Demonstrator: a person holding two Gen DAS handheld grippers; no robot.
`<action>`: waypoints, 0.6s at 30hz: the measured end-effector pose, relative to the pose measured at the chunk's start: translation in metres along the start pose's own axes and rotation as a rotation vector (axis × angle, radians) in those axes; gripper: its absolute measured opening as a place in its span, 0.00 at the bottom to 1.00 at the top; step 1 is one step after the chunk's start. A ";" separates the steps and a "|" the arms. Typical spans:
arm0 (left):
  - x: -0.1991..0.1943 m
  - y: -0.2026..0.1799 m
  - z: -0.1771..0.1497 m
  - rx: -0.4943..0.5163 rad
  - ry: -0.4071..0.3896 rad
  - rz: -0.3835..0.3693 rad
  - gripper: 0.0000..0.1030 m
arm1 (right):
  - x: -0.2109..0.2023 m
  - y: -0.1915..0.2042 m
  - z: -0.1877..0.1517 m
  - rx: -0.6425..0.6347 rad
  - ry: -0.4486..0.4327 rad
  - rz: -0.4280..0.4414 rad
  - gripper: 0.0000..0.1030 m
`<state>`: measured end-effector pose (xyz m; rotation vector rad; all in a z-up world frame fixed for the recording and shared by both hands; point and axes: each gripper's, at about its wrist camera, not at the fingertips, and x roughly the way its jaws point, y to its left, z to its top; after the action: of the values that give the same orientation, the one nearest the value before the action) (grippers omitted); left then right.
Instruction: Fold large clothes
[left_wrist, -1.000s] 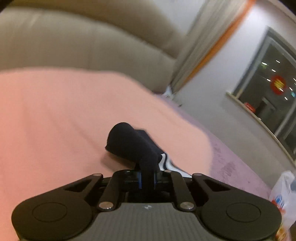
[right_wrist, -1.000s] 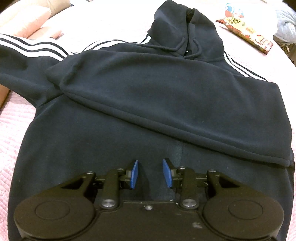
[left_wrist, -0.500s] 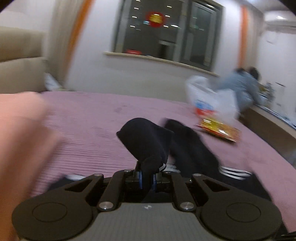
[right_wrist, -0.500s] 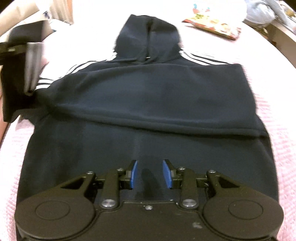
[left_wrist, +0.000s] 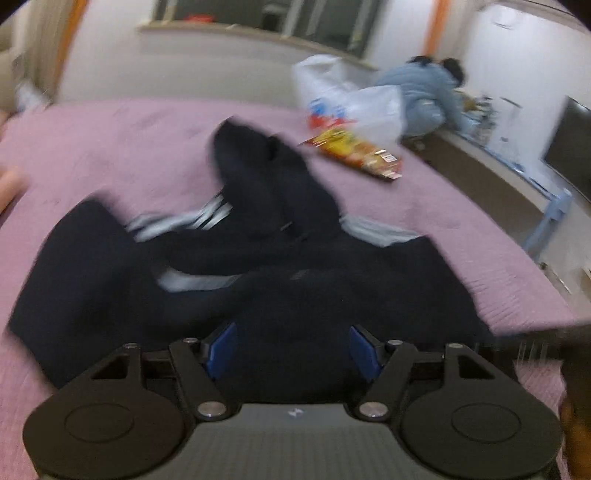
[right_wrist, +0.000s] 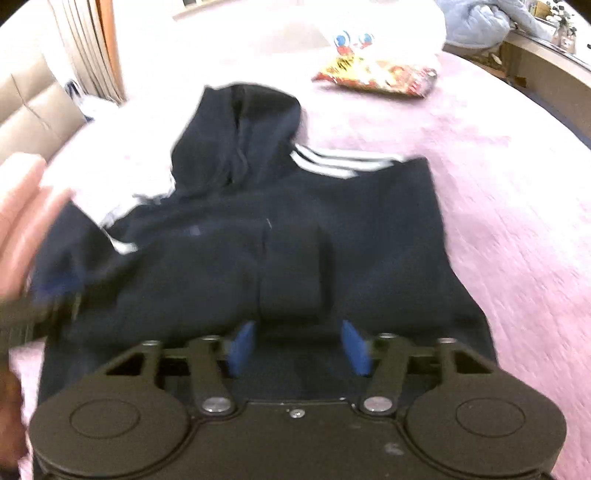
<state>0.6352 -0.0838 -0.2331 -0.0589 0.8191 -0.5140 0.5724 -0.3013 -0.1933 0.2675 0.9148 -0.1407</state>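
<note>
With both sleeves laid in, jaws on both grippers gape, empty.
Grab the hoodie (right_wrist: 369, 229) hem evenly, fold squarely toward the hood (right_wrist: 240, 133).

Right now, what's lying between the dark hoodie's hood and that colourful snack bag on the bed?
Only bare pink bedspread separates the hood from the snack bag, clearest in the right wrist view.

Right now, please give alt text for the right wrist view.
A dark hoodie with white stripes lies on a pink bedspread, sleeves folded in. The open right gripper hovers over its hem; a snack bag lies beyond.
</note>
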 end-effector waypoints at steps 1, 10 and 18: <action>-0.006 0.021 0.006 -0.016 0.010 0.028 0.67 | 0.004 -0.002 0.006 0.014 -0.017 0.017 0.73; -0.062 0.085 0.011 -0.156 -0.020 0.184 0.66 | 0.086 -0.021 0.042 0.214 0.136 0.089 0.48; -0.082 0.076 0.026 -0.101 -0.037 0.078 0.63 | 0.002 0.008 0.087 0.001 -0.161 0.054 0.11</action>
<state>0.6387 0.0163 -0.1773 -0.1287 0.8073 -0.3966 0.6412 -0.3186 -0.1430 0.2776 0.7470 -0.1110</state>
